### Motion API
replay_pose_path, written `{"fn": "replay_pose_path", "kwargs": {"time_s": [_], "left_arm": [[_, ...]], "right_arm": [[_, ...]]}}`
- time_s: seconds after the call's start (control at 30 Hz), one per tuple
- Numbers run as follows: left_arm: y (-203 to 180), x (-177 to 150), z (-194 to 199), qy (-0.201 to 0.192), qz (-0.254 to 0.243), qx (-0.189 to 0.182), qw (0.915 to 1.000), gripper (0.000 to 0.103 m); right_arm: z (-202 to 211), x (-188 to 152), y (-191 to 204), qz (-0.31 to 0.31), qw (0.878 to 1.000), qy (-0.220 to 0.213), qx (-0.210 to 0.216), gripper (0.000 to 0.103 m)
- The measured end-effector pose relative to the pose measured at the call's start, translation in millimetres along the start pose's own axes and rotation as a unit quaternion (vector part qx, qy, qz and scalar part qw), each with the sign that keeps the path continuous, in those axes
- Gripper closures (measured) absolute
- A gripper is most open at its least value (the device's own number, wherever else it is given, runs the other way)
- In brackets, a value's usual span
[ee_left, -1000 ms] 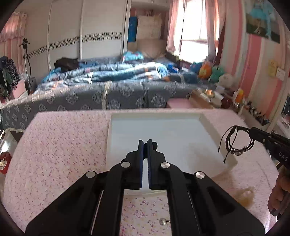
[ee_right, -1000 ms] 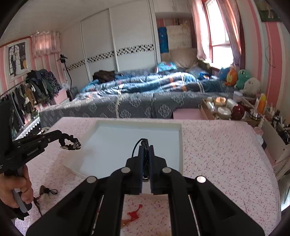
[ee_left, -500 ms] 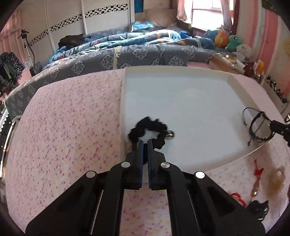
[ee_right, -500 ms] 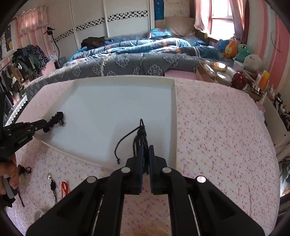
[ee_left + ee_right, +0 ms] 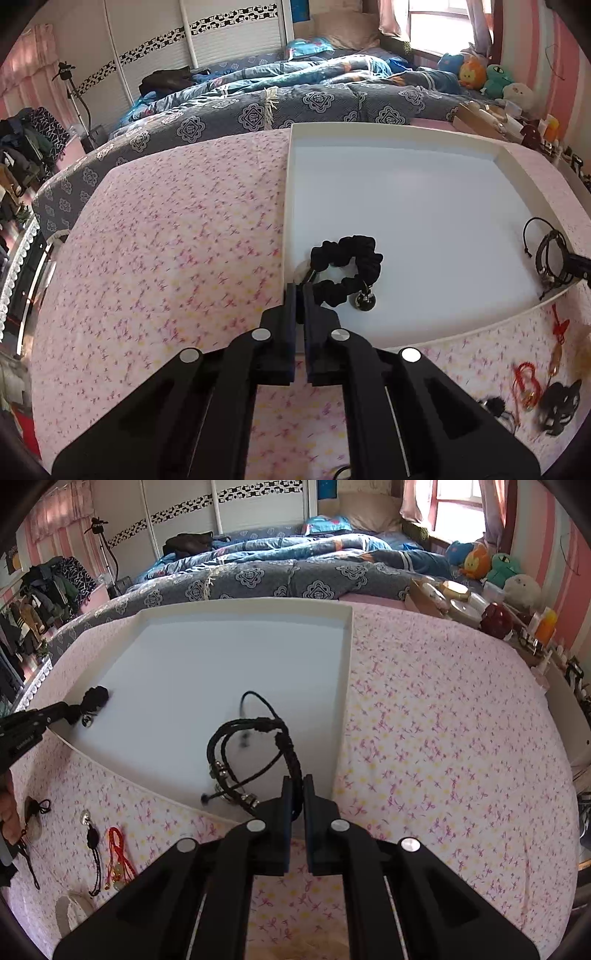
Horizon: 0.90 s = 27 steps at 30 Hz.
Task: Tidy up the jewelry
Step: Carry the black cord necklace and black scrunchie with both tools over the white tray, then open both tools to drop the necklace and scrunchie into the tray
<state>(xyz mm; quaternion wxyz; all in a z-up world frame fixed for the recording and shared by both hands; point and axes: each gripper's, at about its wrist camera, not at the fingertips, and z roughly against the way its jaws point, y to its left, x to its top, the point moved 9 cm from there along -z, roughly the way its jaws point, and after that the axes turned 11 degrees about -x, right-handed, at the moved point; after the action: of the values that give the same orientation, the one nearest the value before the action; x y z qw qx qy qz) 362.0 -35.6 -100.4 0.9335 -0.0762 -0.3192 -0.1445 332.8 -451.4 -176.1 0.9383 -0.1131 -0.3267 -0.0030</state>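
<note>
My left gripper [image 5: 300, 291] has its jaws nearly closed, pinching the near end of a black scrunchie [image 5: 347, 267] that lies inside the white tray [image 5: 406, 129], close to the tray's near-left corner. A small dark bead charm [image 5: 365, 301] hangs off the scrunchie and rests on the tray floor just beside it. From the right wrist view I see the same scrunchie [image 5: 95, 696] at the tip of the left gripper [image 5: 70, 710], by the tray's left wall.

My right gripper [image 5: 295, 786] also has its jaws narrow, clamped on a black cord bracelet [image 5: 255, 753] with metal beads. The bracelet loops out over the near-right part of the tray [image 5: 347, 672], its loose cord end curling further in. From the left wrist view the bracelet [image 5: 550, 254] shows at the tray's right edge.

The tray sits on a bench covered in a pink floral cloth [image 5: 166, 258]. On the cloth in front of the tray lie other pieces: a red string charm [image 5: 118, 853], a black cord with a small silver bead [image 5: 92, 840], and a dark knotted piece [image 5: 561, 406] near the right edge of the left wrist view. A bed with a grey-blue quilt [image 5: 277, 576] stands behind the bench.
</note>
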Motion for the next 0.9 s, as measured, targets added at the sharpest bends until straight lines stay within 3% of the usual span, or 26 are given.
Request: {"fn": "replay_pose_path", "kwargs": {"time_s": [0.37, 0.7, 0.8, 0.87, 0.9], "left_arm": [[34, -17, 20, 0.002, 0.028, 0.008, 0.9996, 0.099], [33, -15, 21, -0.008, 0.037, 0.0, 0.9993, 0.097], [30, -13, 23, -0.005, 0.039, -0.01, 0.9992, 0.088], [25, -10, 28, -0.012, 0.037, -0.018, 0.9991, 0.078], [21, -8, 32, -0.016, 0.037, -0.023, 0.9989, 0.068]], "right_arm": [[7, -1, 35, 0.019, 1.0, 0.0, 0.016, 0.098], [11, -3, 40, 0.012, 1.0, -0.005, 0.023, 0.095], [13, -2, 40, 0.004, 1.0, -0.002, 0.031, 0.093], [18, 3, 40, -0.001, 0.999, -0.007, 0.036, 0.085], [21, 5, 40, -0.002, 0.999, -0.011, 0.036, 0.067]]}}
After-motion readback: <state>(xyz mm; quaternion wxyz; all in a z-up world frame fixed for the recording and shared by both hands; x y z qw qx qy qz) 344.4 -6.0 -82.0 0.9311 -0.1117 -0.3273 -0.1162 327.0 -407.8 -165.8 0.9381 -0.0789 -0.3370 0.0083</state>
